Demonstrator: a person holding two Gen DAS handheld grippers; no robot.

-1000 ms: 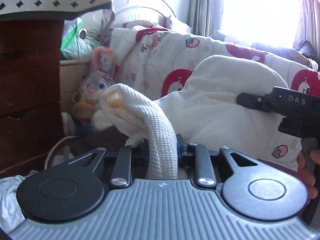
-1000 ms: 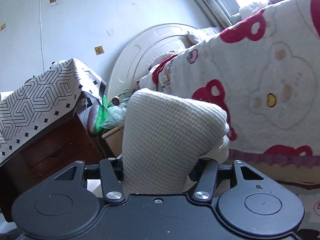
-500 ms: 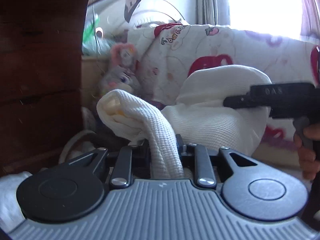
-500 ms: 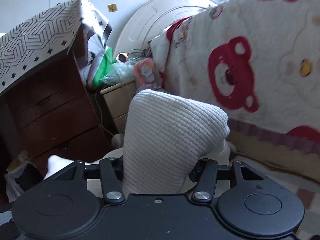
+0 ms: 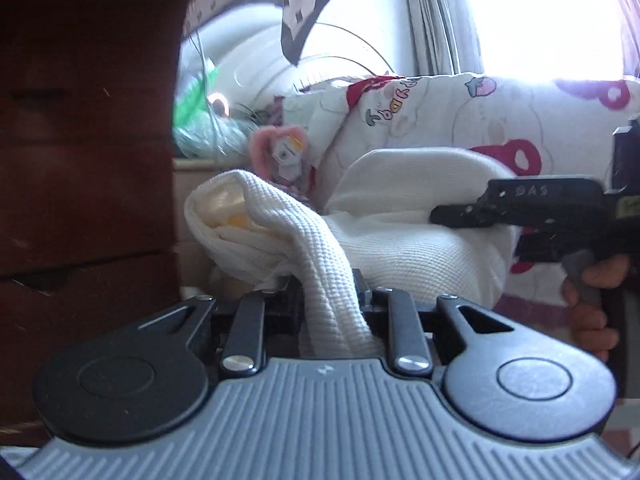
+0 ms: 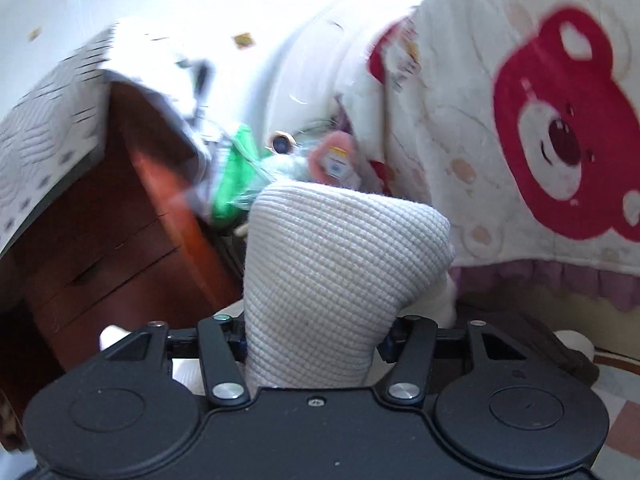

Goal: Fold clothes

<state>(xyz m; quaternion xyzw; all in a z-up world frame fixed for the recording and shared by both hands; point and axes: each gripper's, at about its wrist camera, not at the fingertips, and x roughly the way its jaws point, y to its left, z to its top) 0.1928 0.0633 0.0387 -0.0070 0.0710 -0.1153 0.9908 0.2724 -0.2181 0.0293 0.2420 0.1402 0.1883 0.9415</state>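
One cream waffle-knit garment (image 5: 400, 240), bunched, thick folds; left gripper (image 5: 332, 300) and right gripper (image 6: 316, 336) both clamp it.

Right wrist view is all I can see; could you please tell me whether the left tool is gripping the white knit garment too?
Observer: Yes, the left tool is shut on a narrow bunched strip of the white knit garment.
Operator: Thank you. How does the cloth run between the tools?
Observer: It swells into a rounded bulge that reaches across to the right tool.
Operator: Can you see how the right tool is held?
Observer: The person's hand wraps its handle from below.
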